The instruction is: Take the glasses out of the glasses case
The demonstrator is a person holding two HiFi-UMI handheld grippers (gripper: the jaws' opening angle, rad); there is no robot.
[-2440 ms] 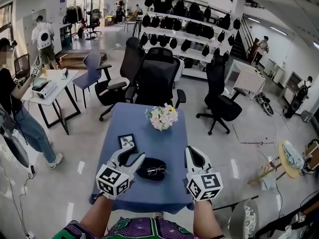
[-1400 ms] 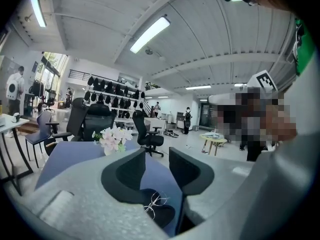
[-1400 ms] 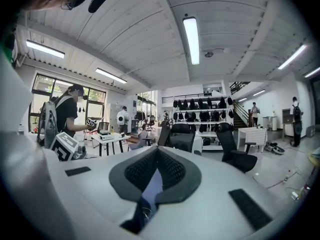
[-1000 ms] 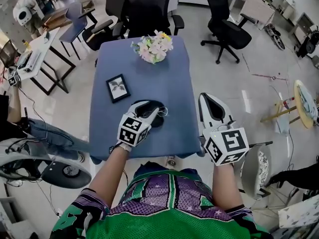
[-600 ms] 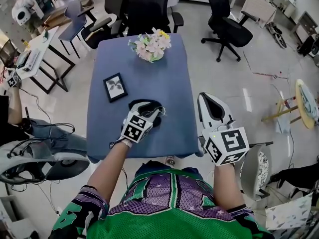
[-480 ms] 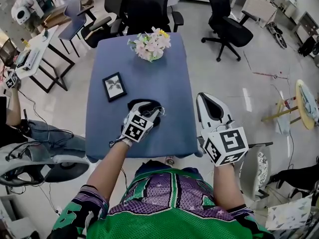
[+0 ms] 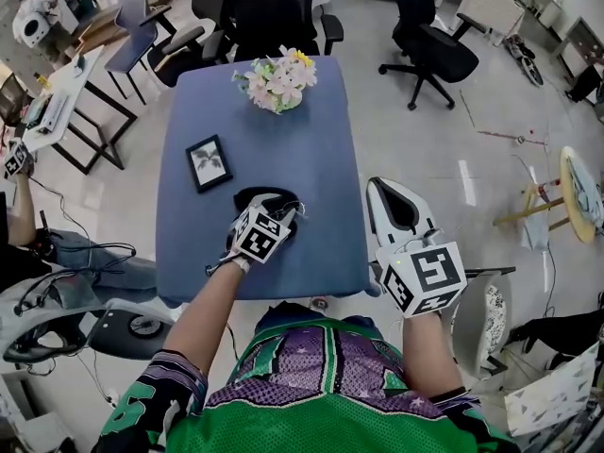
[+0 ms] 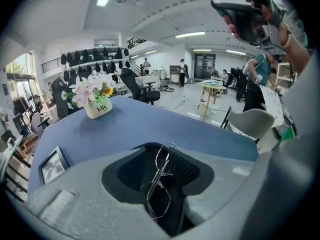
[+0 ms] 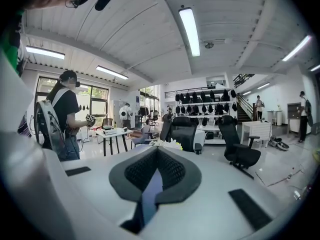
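While the glasses are pinched in the narrowed left claw, they are seen low over the dark case on the bench, so lifting clear is judged undone. The right claw is held closed and empty, off the bench's right edge.

Glossy pale floor. Black office chairs beyond blue table; white desk at left. Overhead, strip lights. Shelves of black bags along far wall.
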